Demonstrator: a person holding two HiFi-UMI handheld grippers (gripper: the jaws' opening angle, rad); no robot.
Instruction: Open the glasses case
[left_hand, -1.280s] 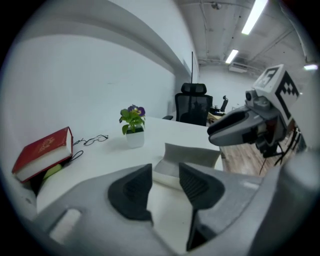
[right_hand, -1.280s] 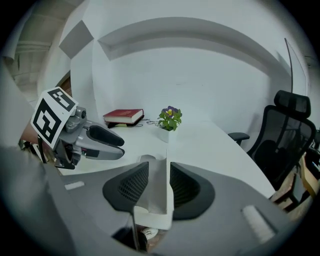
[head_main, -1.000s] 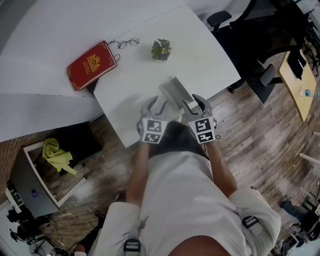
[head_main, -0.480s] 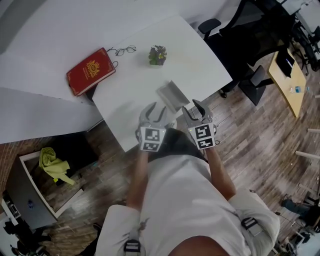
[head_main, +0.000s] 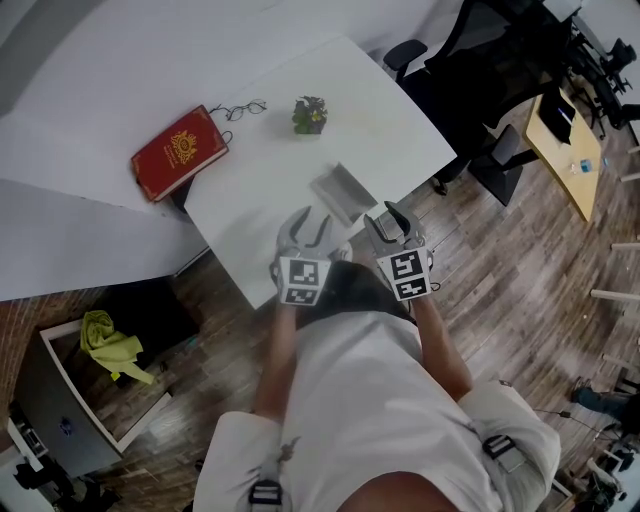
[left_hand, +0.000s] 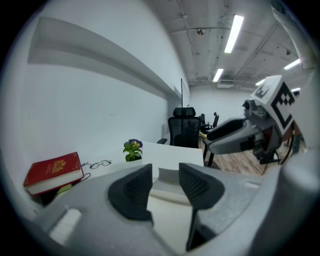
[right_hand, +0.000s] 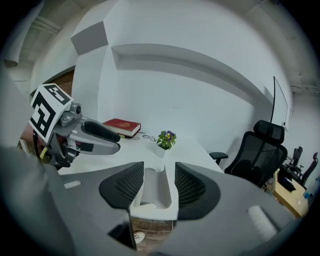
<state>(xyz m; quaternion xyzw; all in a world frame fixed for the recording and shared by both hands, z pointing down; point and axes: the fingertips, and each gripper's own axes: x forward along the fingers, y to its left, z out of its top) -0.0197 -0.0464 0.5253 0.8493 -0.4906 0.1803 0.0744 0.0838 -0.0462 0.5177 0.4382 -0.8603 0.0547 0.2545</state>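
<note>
Drawn back from the glasses case (head_main: 343, 192), left tool (head_main: 312, 226) and right tool (head_main: 385, 218) gape; plant (head_main: 309, 115) beyond.

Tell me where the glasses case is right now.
In the head view, the glasses case lies on the white table near its front edge, between the potted plant and the left gripper and right gripper.

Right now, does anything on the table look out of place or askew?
Only the red book: it lies slanted at the far left corner of the table, partly jutting past the edge. The glasses, plant and case sit flat; nothing looks spilled or damaged.
</note>
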